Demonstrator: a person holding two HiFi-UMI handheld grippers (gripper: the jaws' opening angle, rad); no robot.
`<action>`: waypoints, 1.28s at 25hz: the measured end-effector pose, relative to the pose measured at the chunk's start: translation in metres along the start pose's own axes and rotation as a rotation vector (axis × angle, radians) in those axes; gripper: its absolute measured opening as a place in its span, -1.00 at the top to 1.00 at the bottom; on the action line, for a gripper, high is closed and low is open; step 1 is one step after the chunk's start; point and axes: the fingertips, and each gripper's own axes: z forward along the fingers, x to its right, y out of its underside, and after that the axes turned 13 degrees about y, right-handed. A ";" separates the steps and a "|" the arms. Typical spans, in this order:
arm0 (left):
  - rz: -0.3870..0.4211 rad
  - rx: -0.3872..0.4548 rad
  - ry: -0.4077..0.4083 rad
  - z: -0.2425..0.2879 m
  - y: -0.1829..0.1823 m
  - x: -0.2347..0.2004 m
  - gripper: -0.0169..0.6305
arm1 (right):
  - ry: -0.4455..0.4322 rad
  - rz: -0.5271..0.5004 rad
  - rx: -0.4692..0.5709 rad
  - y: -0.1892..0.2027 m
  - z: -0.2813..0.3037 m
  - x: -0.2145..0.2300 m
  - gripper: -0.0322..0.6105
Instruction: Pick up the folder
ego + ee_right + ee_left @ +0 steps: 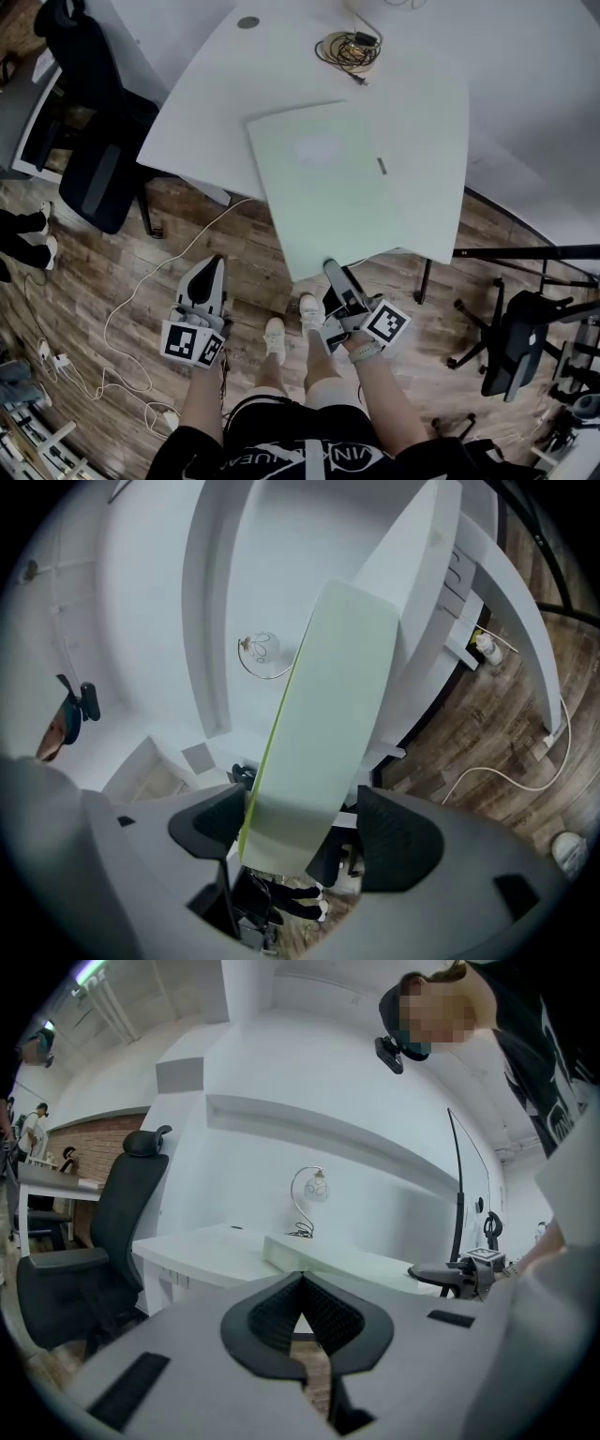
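Note:
A pale green folder (347, 183) lies flat on the white table (281, 56), its near corner hanging out past the front edge. My right gripper (333, 272) reaches that overhanging corner from below the edge. In the right gripper view the folder (328, 714) runs edge-on between the jaws of the right gripper (300, 832), which stands open: the left pad (211, 822) is close beside the folder and the right pad (398, 832) is clearly apart from it. My left gripper (211, 267) hangs over the floor left of the folder, and in its own view the left gripper (302, 1283) is shut on nothing.
A coiled cable (349, 49) lies at the back of the table. A black office chair (103, 159) stands at the table's left, another chair (520, 342) at the right. A white cord (141, 291) trails over the wooden floor by the person's feet (291, 333).

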 end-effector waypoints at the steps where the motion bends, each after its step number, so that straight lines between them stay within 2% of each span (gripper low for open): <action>1: -0.002 0.000 -0.002 0.000 0.001 -0.001 0.91 | -0.006 0.014 0.000 0.000 0.000 0.000 -0.17; 5: -0.006 0.001 -0.007 0.001 0.004 -0.003 0.91 | -0.027 0.082 0.019 -0.005 0.004 0.000 -0.17; 12: -0.014 -0.002 -0.024 -0.005 0.011 -0.008 0.91 | -0.024 0.144 0.024 -0.009 0.020 0.004 -0.17; 29: -0.031 -0.012 -0.043 -0.021 0.020 -0.004 0.91 | -0.004 0.221 0.072 -0.017 0.036 0.012 -0.17; 32: -0.032 -0.010 -0.041 -0.020 0.019 -0.003 0.91 | -0.002 0.231 0.070 -0.017 0.036 0.015 -0.07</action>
